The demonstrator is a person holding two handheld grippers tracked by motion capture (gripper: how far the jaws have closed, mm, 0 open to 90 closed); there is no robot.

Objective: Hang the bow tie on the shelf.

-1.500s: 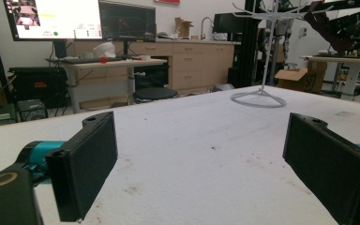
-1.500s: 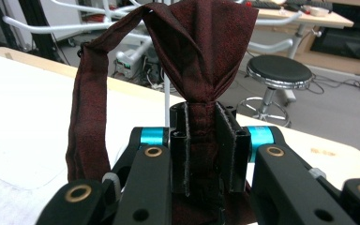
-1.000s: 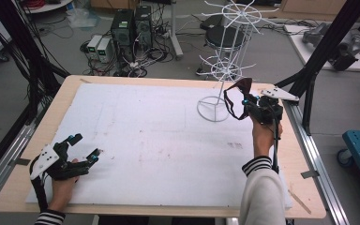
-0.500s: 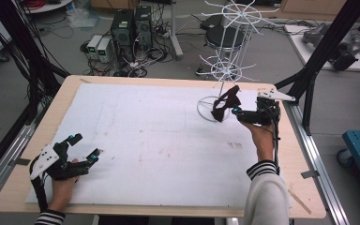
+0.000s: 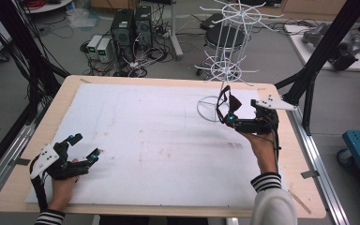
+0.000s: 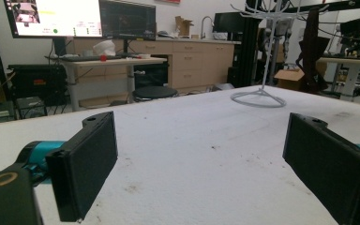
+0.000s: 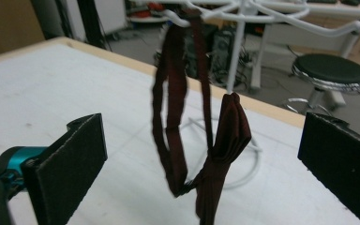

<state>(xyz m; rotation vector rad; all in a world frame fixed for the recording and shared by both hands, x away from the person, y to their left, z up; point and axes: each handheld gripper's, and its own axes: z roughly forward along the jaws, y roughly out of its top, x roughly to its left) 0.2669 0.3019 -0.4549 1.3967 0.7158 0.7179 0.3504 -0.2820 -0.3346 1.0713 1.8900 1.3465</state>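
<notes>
While the dark red bow tie (image 7: 201,154) is hung on a hook of the white wire rack (image 5: 225,70), the right tool (image 5: 225,110) is held wide open near it. The left tool (image 5: 85,149) is kept wide open on the bench (image 5: 159,136), well apart.

Most of the white foam sheet (image 5: 159,140) covering the wooden table (image 5: 51,112) lies bare, so a gripper could sweep freely across its middle and the whole 9 o'clock side. At 2 o'clock the white wire rack (image 5: 225,70) stands on its ring base, and a dark maroon strap (image 7: 178,108) hangs from one arm, blocking that corner.
</notes>
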